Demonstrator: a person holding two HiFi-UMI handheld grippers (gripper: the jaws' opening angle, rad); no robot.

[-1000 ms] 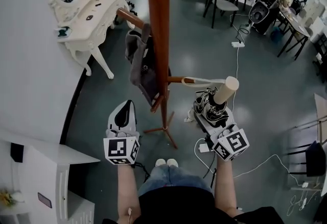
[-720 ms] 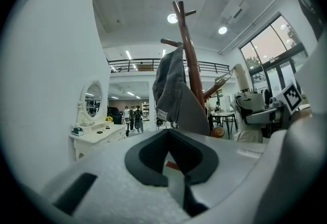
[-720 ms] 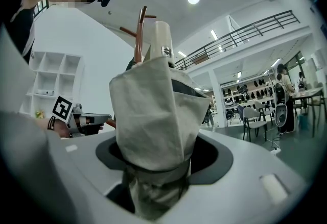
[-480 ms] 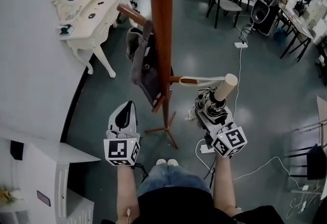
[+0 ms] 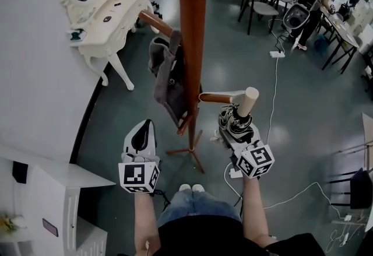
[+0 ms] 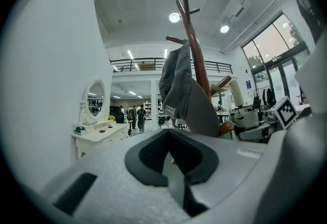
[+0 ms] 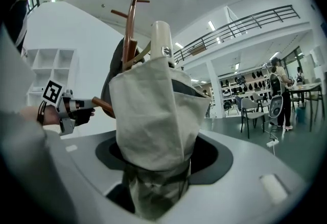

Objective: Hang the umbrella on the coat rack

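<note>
Umbrella of beige fabric, folded, with cream cylinder handle (image 5: 247, 104), stands upright in the right gripper (image 5: 234, 129), whose jaws pinch its lower part. The handle end is just beside the tip of a low peg of the tall brown wooden coat rack (image 5: 193, 45). A grey cloth bag (image 5: 166, 74) hangs on the rack. The left gripper (image 5: 141, 139) has its jaws pressed together, with nothing between them.

The right gripper (image 7: 156, 187) has its jaws clamped on a folded pale umbrella (image 7: 153, 116), whose cream handle (image 7: 162, 44) points straight up above them. Just beyond the jaws rises a brown coat rack (image 7: 131, 24), and the left gripper (image 7: 76, 112) shows to their left.
</note>
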